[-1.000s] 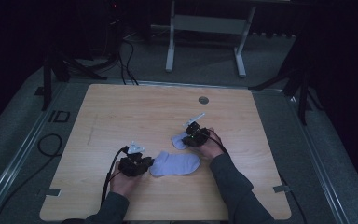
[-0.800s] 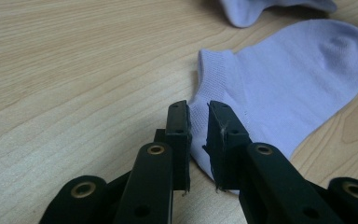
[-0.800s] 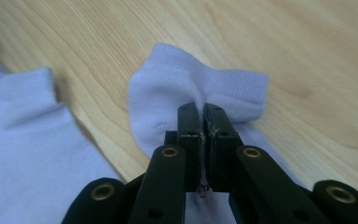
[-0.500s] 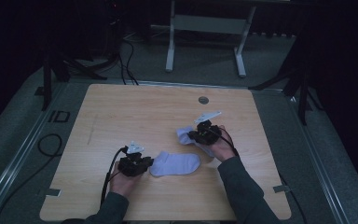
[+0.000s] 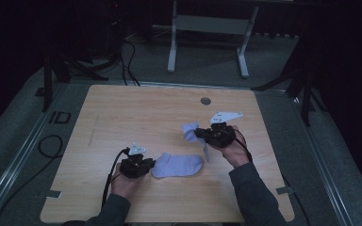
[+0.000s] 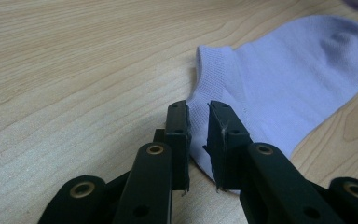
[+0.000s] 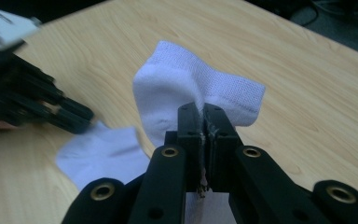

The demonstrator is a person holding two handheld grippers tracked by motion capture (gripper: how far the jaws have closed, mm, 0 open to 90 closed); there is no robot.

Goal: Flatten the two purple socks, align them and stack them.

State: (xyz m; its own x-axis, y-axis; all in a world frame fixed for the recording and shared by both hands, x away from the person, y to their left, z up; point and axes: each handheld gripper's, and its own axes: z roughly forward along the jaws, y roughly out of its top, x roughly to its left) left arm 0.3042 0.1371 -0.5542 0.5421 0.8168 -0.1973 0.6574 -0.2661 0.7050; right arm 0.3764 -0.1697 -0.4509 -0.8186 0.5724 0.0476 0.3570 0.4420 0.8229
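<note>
**Clerk:** Item one — the flat sock?

**Me:** Flat sock (image 5: pixel 178 165), pale lilac, lying on the worktop (image 5: pixel 136 117) near its front edge. It is my landmark for the rest. My left gripper (image 6: pixel 198 135) sits at its cuff end, low on the wood. The jaws there stand slightly apart with the sock's edge between them; I cannot tell whether the pads truly press on the cloth. I judge the hand rests there to pin the sock in place.

**Clerk:** Item two?

**Me:** Lifted sock (image 7: pixel 186 93), same colour, hanging in the air behind the flat sock and toward its toe end. My right gripper (image 7: pixel 204 116) has its jaws pressed together on a fold of it — the cloth bulges out on both sides of the pads. Held clear of the wood, I'd say, so it can be carried over and laid on its partner as a pair.

**Clerk:** Fixtures?

**Me:** One small round metal fitting (image 5: pixel 206 100) set in the worktop, well behind the flat sock.

**Clerk:** Brands, labels, writing?

**Me:** None readable on either sock. Floor marking (image 5: pixel 59 117) well off beyond the flat sock's cuff end, past the worktop's edge — it looks like "ID", though it is too dim to be sure.
</note>
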